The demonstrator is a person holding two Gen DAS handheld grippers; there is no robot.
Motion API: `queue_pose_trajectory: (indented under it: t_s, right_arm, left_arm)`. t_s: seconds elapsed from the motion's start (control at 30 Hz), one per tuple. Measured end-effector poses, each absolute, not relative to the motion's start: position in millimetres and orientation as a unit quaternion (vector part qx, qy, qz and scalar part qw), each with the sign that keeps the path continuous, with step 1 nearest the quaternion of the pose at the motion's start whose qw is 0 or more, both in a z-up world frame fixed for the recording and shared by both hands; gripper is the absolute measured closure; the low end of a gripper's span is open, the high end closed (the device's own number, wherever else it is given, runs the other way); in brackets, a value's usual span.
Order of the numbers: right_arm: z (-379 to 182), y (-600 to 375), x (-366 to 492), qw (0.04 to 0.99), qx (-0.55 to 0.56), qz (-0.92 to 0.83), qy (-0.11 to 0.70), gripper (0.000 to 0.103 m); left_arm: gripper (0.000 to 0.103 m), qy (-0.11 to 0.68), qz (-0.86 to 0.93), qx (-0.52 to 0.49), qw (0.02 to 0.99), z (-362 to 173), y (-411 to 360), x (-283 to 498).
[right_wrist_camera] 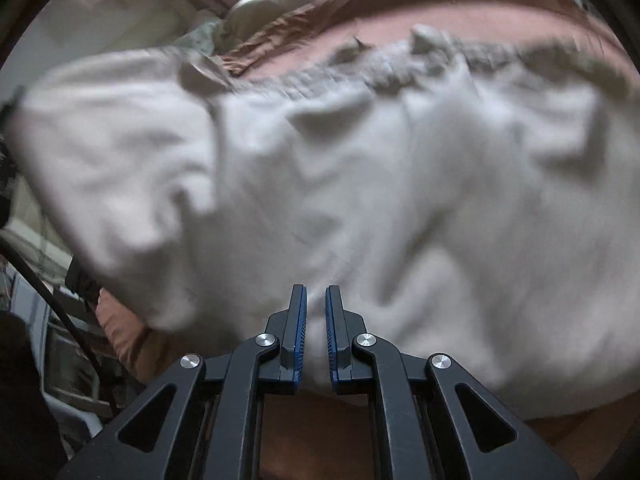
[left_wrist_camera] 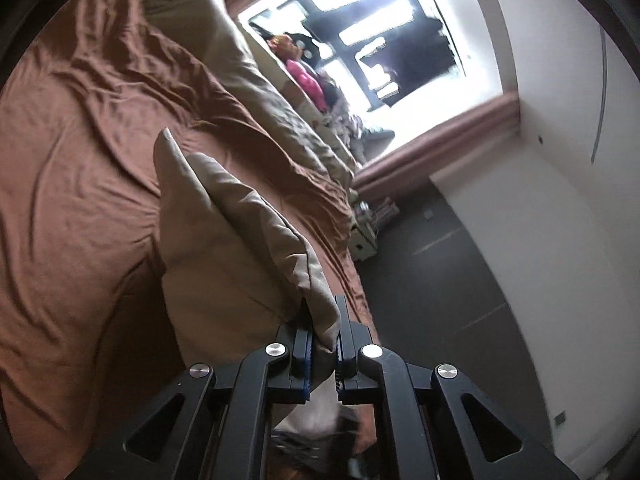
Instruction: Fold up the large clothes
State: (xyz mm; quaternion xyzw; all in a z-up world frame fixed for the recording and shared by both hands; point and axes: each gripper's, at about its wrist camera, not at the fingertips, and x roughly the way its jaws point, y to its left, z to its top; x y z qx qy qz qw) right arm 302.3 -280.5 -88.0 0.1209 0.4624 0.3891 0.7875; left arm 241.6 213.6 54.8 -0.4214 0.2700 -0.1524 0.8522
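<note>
Beige cloth, the garment (left_wrist_camera: 240, 240), is pinched tight in the left gripper (left_wrist_camera: 323, 344) and lifted off the bed (left_wrist_camera: 80, 140); the right gripper (right_wrist_camera: 316, 336) is clenched on the same pale garment's (right_wrist_camera: 360, 184) near edge, blurry though; rumpled brown sheet beyond, bright window (left_wrist_camera: 380, 40) at the back.

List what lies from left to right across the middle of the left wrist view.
Brown bedsheet → beige garment held in the left gripper → dark floor → white wall.
</note>
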Motion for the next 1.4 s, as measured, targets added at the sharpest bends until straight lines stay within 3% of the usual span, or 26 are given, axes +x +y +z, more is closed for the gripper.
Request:
queue_pose_trajectory:
  t_s: [0.33,0.63,0.83,1.07,1.2,1.27,1.3,1.37,1.4]
  right_arm:
    - [-91.5,-332.2,302.9,0.774,0.203,0.427,0.420,0.095]
    - [-90.5,-442.2,306.1,0.789,0.288,0.395,0.373,0.094]
    - [-108.0,-505.9,293.0,0.791,0.335,0.364,0.359,0.094]
    - [-154.1,-578.7,284.4,0.785,0.387,0.314,0.368,0.094]
    - [-174.2,-606.0,278.6,0.779,0.410,0.296,0.370,0.094]
    - [-180.1,-614.2,275.2,0.776,0.420,0.291,0.369,0.094]
    - [-180.4,-617.2,273.5,0.776,0.424,0.289,0.367,0.094]
    - [-180.0,-620.5,266.8,0.776,0.429,0.286,0.364,0.094]
    - [-179.9,-622.0,266.0,0.775,0.431,0.286,0.363,0.094]
  left_arm:
    - [0.096,0.278,-0.212,-0.376,0.858,98.7,130.7,275.7]
    - [0.096,0.325,-0.266,-0.332,0.845,104.2,28.0,326.4]
    - [0.096,0.376,-0.295,-0.297,0.827,80.7,-57.0,372.2]
    - [0.095,0.469,-0.317,-0.257,0.784,12.7,-148.3,395.6]
    - [0.080,0.529,-0.336,-0.240,0.741,-21.6,-173.4,393.7]
    - [0.065,0.539,-0.353,-0.246,0.724,-29.1,-171.6,392.4]
    - [0.046,0.536,-0.350,-0.241,0.730,-27.6,-166.5,393.4]
    - [0.030,0.517,-0.339,-0.234,0.751,-18.2,-153.0,390.4]
    - [0.027,0.507,-0.333,-0.232,0.760,-13.7,-147.2,386.4]
